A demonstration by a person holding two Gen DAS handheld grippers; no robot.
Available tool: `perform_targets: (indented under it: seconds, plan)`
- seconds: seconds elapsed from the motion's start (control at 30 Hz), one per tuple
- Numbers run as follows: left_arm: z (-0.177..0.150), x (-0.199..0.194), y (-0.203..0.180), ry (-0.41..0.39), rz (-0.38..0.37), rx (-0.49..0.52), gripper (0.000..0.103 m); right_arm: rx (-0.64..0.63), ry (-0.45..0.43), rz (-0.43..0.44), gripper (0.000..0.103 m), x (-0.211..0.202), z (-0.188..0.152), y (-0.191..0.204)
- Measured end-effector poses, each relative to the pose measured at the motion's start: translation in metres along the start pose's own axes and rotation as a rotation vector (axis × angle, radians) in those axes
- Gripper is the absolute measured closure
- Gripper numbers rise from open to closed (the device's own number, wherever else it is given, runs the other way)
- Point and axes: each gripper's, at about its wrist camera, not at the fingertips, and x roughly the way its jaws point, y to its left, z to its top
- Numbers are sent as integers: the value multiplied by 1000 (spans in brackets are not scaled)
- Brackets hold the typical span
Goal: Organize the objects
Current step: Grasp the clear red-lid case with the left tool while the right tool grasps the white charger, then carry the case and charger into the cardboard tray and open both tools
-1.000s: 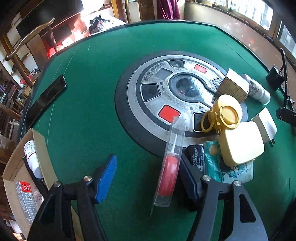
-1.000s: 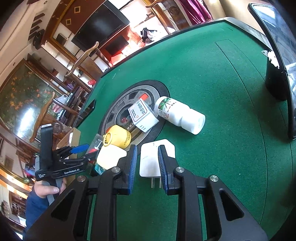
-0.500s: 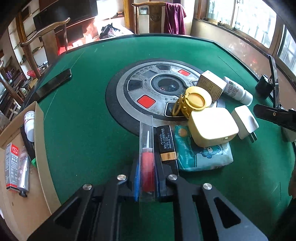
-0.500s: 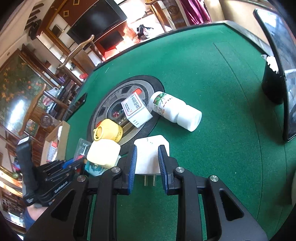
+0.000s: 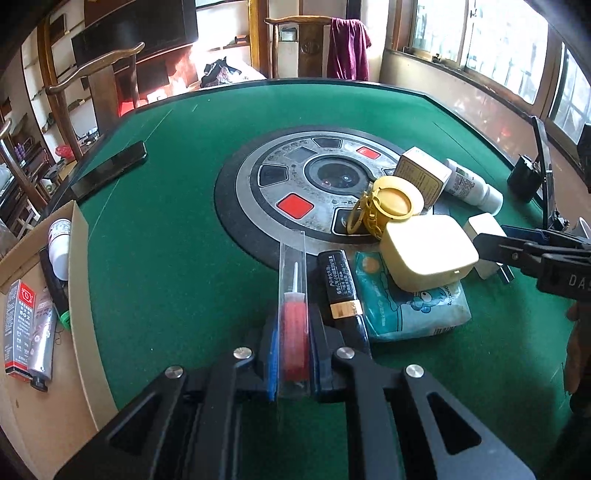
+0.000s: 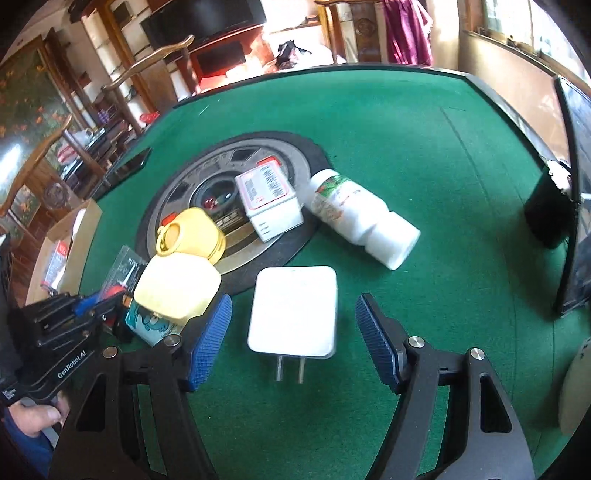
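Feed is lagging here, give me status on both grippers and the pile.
Left gripper shut on clear tube pack. Right gripper jaws just opened, straddling white charger, not gripping. Cream case close beside the left finger.

A lived-in home is shown: a green-felt mahjong bench point(image 5: 207, 206) is ringed by carved wooden chairs point(image 5: 92, 74), a television point(image 6: 203, 20), shelves and windows point(image 5: 480, 40).

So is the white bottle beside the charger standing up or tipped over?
Tipped over. The white bottle lies on its side on the green table, cap end toward the camera, beyond the white charger lying flat between the right claw's open jaws.
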Motion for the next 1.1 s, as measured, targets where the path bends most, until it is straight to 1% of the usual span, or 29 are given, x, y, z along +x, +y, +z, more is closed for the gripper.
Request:
perform_targets:
  seconds: [0.07,0.1,0.13,0.17,0.23,0.33,0.4,0.47,0.57,0.67,0.77,0.83,0.93,1.1]
  plan:
    - [-1,-1,-1,-11,5,2,91,-28,8,-57,33,6,-2,4]
    - [-2,-1,-1,-15,4,-4,92,-47,2,-75,37,8,-4,6]
    - [-2,-2,0,-17,-2,-7,92,-65,-7,-95,49,8,-5,6]
    - [-3,-3,0,-17,-12,-10,92,-70,-12,-101,58,6,-5,5]
    - [-2,-6,3,-24,-48,-32,92,-57,-21,-80,58,1,-6,0]
    - [-2,-12,5,-46,-54,-41,92,-33,-50,-34,58,-10,-9,-4]
    - [-1,-16,7,-61,-69,-52,92,-26,-88,-15,58,-22,-8,-2]
    - [0,-21,9,-81,-68,-60,91,-23,-138,8,58,-35,-7,0]
    - [0,-27,11,-114,-78,-69,91,-39,-182,8,58,-46,-6,7]
    - [0,-37,6,-170,-60,-53,91,-51,-201,40,58,-51,-6,12]
    - [0,-50,-1,-244,-13,-27,91,-71,-203,66,58,-51,-9,22]
    - [0,-56,-5,-279,22,-9,91,-92,-201,88,57,-51,-11,30]
    - [0,-58,-7,-291,54,8,91,-126,-204,109,57,-51,-17,42]
    - [-1,-60,-7,-304,87,19,91,-168,-207,129,57,-50,-23,57]
